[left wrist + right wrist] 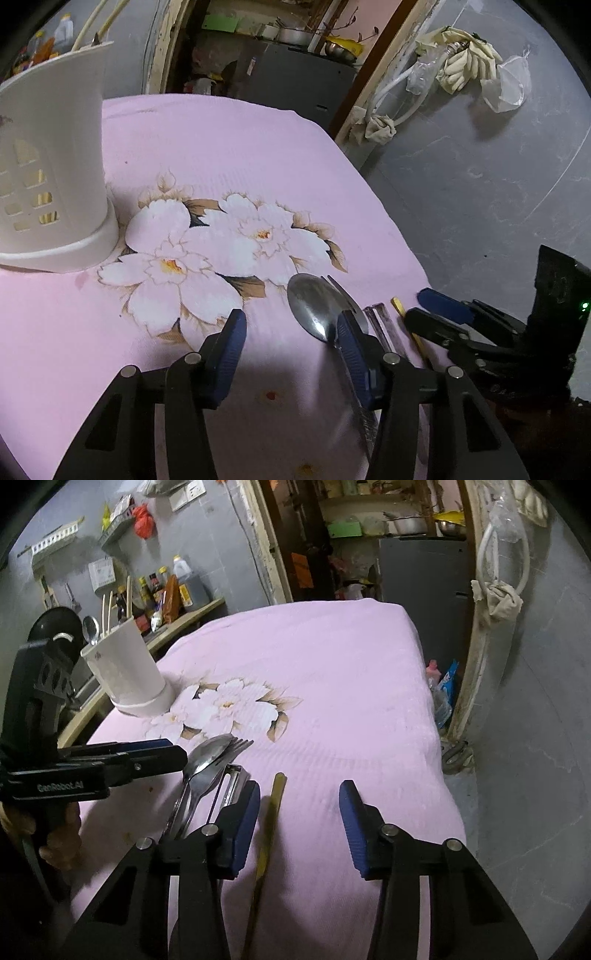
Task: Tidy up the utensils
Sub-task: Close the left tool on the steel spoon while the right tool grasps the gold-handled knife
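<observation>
On pink cloth (pixel 332 672) — one spoon (pixel 314 306), one fork (pixel 236 746), one peeler (pixel 231 782), one chopstick (pixel 273 805); both hand-held grippers gape, empty.

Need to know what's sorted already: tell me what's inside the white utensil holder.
Sticking out of the white utensil holder: a metal spoon and pale chopsticks. The holder's wall hides their lower ends and anything shorter.

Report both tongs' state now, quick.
Left tongs: open, holding nothing, beside the spoon.
Right tongs: open, holding nothing, straddling the yellow chopstick.
</observation>
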Motion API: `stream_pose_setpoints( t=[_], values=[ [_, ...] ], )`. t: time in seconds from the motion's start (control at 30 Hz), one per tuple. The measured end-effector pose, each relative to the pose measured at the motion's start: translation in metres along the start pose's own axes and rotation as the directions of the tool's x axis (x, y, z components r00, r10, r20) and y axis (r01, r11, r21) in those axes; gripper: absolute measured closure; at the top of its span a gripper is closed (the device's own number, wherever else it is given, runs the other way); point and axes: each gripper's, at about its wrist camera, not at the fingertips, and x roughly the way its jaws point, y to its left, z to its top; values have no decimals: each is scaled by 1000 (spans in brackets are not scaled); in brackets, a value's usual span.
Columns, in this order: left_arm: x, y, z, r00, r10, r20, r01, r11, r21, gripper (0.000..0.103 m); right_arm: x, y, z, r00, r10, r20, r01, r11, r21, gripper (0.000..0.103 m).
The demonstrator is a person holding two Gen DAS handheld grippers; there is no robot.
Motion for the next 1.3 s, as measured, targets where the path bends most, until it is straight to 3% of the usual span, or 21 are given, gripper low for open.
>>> stream_pose_setpoints(
  t=[0.23,0.43,0.6,0.7,0.73,0.87,1.07,1.13,1.3],
  values=[
    [2,-3,-1,997,-54,-51,53,998,-16,58,-1,3,1,999,-46,-28,44,997,-67,71],
    [10,-18,1,997,5,-79,1,998,69,59,-4,1,2,998,-61,-29,58,995,-84,75],
    [14,-22,6,995,8,-99,1,996,89,59,-6,-2,2,998,-63,-31,60,994,-90,80],
    [15,-23,10,992,-5,-123,17,995,98,68,-6,-5,3,997,-59,-44,55,995,-82,82],
    [14,-22,10,991,-25,-133,37,995,91,75,-6,-6,4,997,-55,-53,51,996,-73,82],
    [15,-13,12,984,-75,-162,84,995,48,81,-4,-9,6,996,-41,-84,38,998,-42,82],
    [14,-2,6,966,-156,-204,152,988,-36,94,-8,-8,4,993,-49,-106,45,998,-33,92],
    [15,-1,1,957,-182,-227,174,983,-55,94,-10,-11,4,993,-39,-112,38,999,-10,93],
    [16,-4,-1,956,-182,-229,170,983,-72,93,-7,-16,5,990,-8,-140,13,999,38,93]
  ],
)
